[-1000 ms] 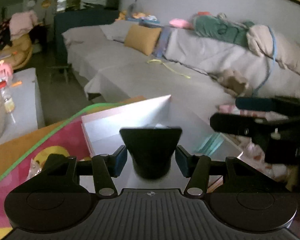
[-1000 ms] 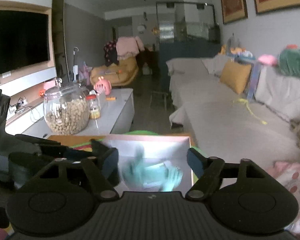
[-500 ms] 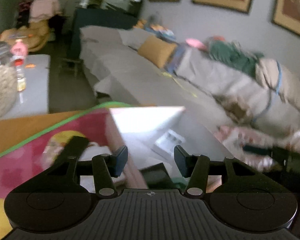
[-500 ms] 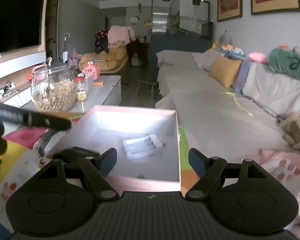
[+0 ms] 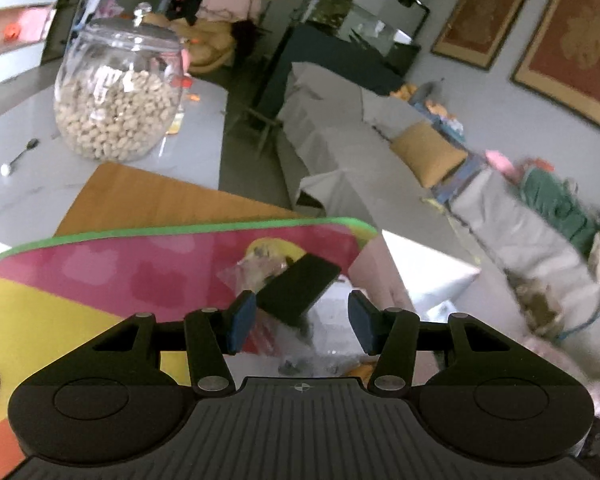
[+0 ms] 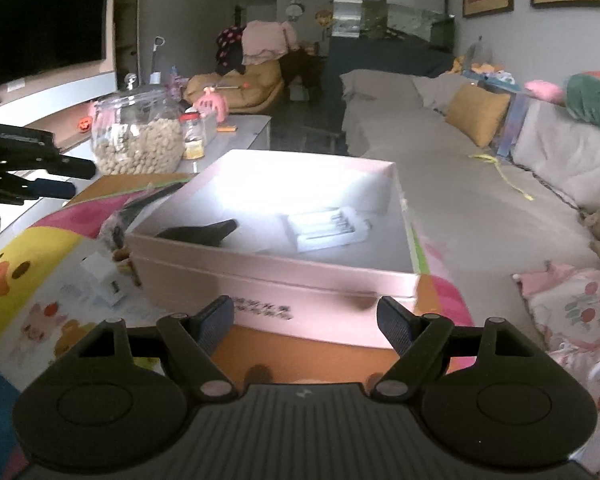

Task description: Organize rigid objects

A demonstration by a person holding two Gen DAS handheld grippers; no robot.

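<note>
The pink box (image 6: 276,280) is seen on the colourful play mat (image 5: 100,280), open-topped, with a black wedge-shaped object (image 6: 204,232) now lying against its near-left inner wall and a white battery holder (image 6: 328,228) lying on its floor further right. A second ago the black object was clamped between the jaws of the left gripper (image 5: 302,322) above the box; it has since been released, and the left gripper has been swung away to the left, so that the glass jar of nuts (image 5: 118,92) and a spoon (image 5: 20,156) on the grey table are now brought into its view. Its jaws are spread wide and nothing is held. The black shape seen just ahead of its left pad is taken to be the dropped object at the box edge, though blur prevents certainty. The right gripper (image 6: 306,326) has been drawn back from over the box to its near side; its jaws are likewise wide apart and empty. One deposit is therefore judged complete. Outside the box, a small white block (image 6: 104,276) and a crinkled clear packet (image 6: 116,224) are left just beside its left wall, and these are judged the likely next items.
</note>
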